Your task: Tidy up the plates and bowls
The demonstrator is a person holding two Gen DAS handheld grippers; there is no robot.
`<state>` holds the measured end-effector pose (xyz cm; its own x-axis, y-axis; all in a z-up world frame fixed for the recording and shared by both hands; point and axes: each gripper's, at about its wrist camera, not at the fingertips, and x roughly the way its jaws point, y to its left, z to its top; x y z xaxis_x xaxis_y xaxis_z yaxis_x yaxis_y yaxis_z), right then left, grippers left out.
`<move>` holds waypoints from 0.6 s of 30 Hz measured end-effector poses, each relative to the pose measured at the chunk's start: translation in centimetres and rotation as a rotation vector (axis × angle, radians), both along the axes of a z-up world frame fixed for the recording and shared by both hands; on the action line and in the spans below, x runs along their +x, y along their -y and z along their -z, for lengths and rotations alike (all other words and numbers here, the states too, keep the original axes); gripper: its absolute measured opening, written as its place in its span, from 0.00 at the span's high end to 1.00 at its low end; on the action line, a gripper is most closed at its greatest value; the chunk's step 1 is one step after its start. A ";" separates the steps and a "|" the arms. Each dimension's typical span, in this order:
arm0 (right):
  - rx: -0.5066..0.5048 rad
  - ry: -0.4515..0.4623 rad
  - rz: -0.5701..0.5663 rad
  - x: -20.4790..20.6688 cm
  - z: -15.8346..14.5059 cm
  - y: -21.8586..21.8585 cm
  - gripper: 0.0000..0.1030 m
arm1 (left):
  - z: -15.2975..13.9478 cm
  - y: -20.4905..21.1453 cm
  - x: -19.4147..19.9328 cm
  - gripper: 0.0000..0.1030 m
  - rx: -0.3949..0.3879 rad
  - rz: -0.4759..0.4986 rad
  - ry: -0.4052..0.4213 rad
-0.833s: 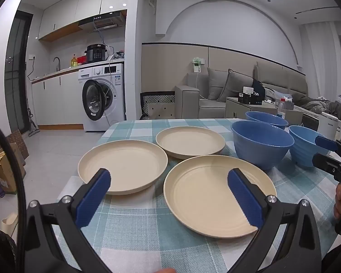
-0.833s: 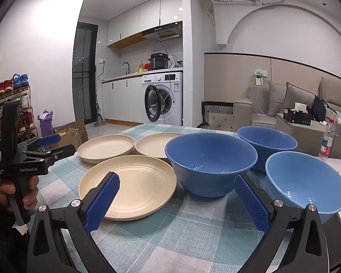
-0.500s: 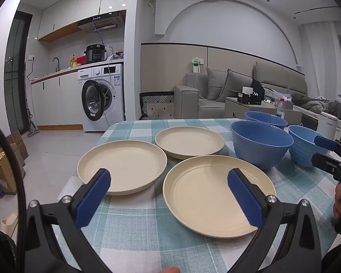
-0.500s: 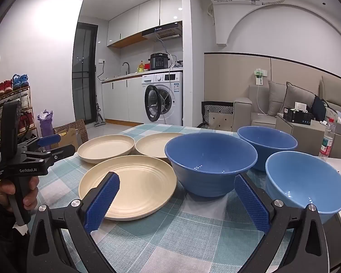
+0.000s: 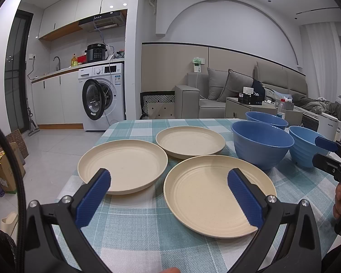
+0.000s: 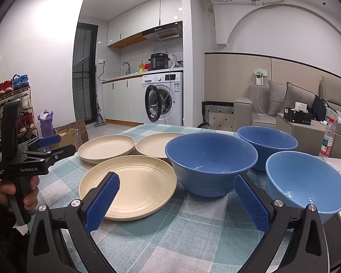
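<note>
Currently I hold both the left gripper (image 5: 169,194) and right gripper (image 6: 176,201) released and empty over the checked-cloth table (image 5: 136,229), nothing stacked yet; next, close on the nearest cream round plastic plate (image 5: 206,195).

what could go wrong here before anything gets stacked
1. The left plate sits close to the table edge, partly past it; a nudge from the open left claw might tip it off.
2. The near plate and big blue bowl look very close together, so the open right claw could bump one while reaching for the other.
3. The pale blue bowl sits near the right table edge.
</note>
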<state>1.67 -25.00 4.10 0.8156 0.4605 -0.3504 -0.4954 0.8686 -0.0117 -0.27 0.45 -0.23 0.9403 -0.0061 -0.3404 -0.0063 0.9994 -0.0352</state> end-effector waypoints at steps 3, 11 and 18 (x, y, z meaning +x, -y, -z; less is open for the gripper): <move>0.000 0.000 0.000 0.0 0.0 0.0 0.00 | 0.0 0.0 0.0 0.00 -0.001 -0.001 0.000; 0.000 0.000 0.000 0.0 0.0 0.0 0.00 | 0.1 0.2 0.4 0.00 -0.002 -0.003 -0.005; 0.000 0.000 0.000 0.0 0.0 0.0 0.00 | 0.1 0.2 0.4 0.00 -0.002 -0.003 -0.005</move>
